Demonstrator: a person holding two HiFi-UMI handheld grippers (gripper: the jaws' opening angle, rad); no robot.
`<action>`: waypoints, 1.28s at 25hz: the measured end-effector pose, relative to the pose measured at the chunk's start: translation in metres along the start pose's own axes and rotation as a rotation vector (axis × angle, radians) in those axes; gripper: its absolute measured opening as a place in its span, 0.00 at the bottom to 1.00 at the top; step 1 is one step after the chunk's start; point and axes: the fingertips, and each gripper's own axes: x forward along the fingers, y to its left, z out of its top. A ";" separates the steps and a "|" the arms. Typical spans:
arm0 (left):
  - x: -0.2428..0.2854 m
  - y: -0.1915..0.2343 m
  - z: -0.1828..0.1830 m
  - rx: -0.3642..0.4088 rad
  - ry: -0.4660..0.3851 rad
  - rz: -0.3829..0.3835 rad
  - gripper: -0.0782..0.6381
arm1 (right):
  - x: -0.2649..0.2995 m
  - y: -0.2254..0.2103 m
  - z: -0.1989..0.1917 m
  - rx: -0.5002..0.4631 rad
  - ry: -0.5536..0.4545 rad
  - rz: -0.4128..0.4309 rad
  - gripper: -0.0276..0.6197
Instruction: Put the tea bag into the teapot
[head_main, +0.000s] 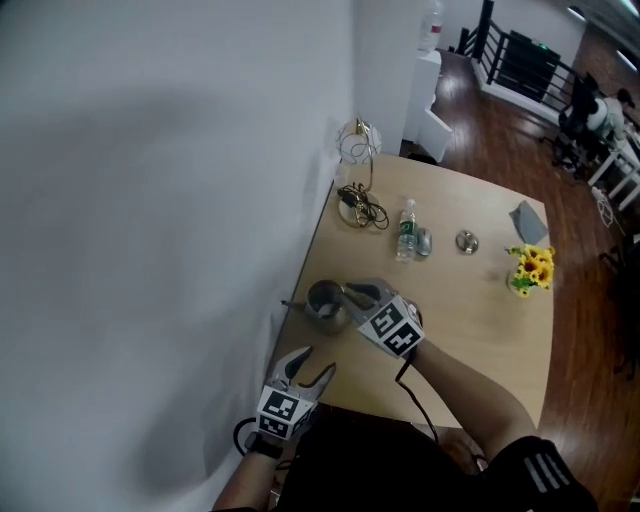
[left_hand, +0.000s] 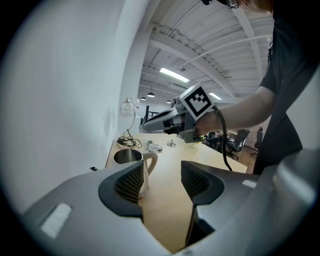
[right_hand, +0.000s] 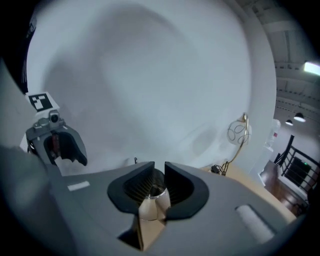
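Note:
A steel teapot (head_main: 328, 303) with a pale handle stands open-topped near the table's left edge, close to the wall. My right gripper (head_main: 347, 294) hovers just above its rim, jaws drawn almost together with only a thin slit. In the right gripper view the teapot (right_hand: 152, 202) shows through that slit under my right gripper (right_hand: 159, 184). No tea bag is visible between the jaws. A pale patch lies inside the pot; I cannot tell what it is. My left gripper (head_main: 312, 368) is open and empty at the table's near left corner, short of the teapot (left_hand: 131, 165).
Farther along the wooden table (head_main: 480, 330) lie a tangle of cables (head_main: 362, 210), a wire lamp (head_main: 358, 140), a water bottle (head_main: 405, 232), a small metal lid (head_main: 467, 241), yellow flowers (head_main: 530, 268) and a grey cloth (head_main: 529, 222). The white wall runs along the left.

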 end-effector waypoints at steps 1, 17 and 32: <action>0.003 -0.004 0.002 0.007 -0.002 -0.009 0.43 | -0.015 -0.001 0.004 0.013 -0.030 -0.004 0.16; 0.084 -0.117 0.040 0.149 -0.002 -0.246 0.43 | -0.229 -0.022 -0.105 0.433 -0.160 -0.213 0.14; 0.112 -0.189 0.045 0.194 0.015 -0.311 0.43 | -0.322 -0.013 -0.168 0.589 -0.219 -0.271 0.06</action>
